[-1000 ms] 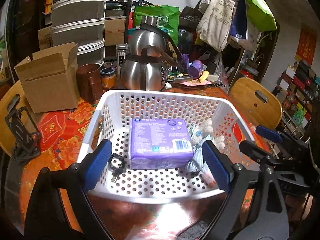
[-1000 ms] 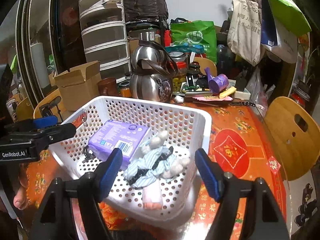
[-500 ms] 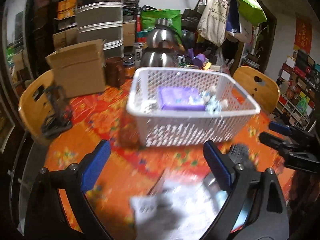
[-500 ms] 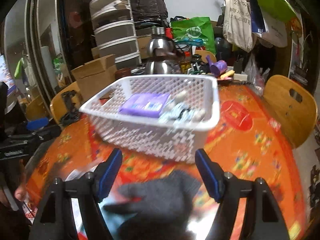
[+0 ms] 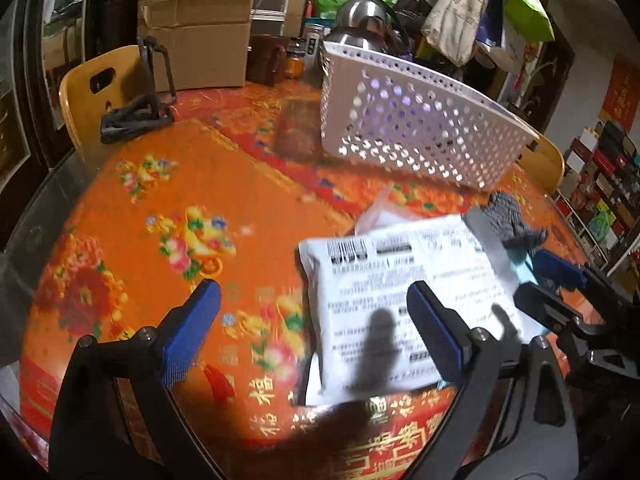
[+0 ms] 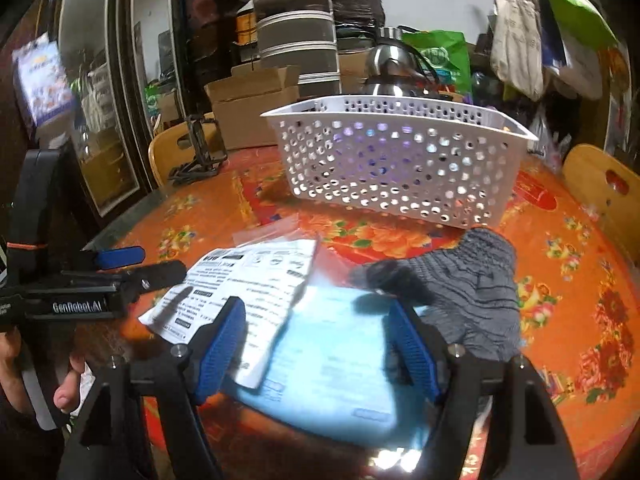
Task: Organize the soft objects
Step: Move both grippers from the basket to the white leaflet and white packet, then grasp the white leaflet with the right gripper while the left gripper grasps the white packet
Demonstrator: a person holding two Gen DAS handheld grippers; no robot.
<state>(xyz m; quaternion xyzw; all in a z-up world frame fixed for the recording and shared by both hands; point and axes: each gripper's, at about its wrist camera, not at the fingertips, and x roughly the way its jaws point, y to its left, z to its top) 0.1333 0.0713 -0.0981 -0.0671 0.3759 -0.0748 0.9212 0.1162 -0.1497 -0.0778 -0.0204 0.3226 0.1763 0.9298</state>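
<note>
Orange tablecloth (image 5: pixel 168 200) lies bare left of white packet (image 5: pixel 400 304).

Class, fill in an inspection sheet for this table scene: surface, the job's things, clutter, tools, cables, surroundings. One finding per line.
Surface: round table under an orange flowered cloth.
Job's things: white perforated basket with something purple showing through its holes; grey knitted item lying in front of it; white printed packet overlapping a light blue pack.
Clutter: cardboard box, steel kettle, jars, black folding stand.
Tools: left tool open, nothing between its fingers; right tool closing over the blue pack, not pressing it.
Cables: nothing seen.
Surroundings: wooden chairs, hanging bags, stacked drawers.
</note>
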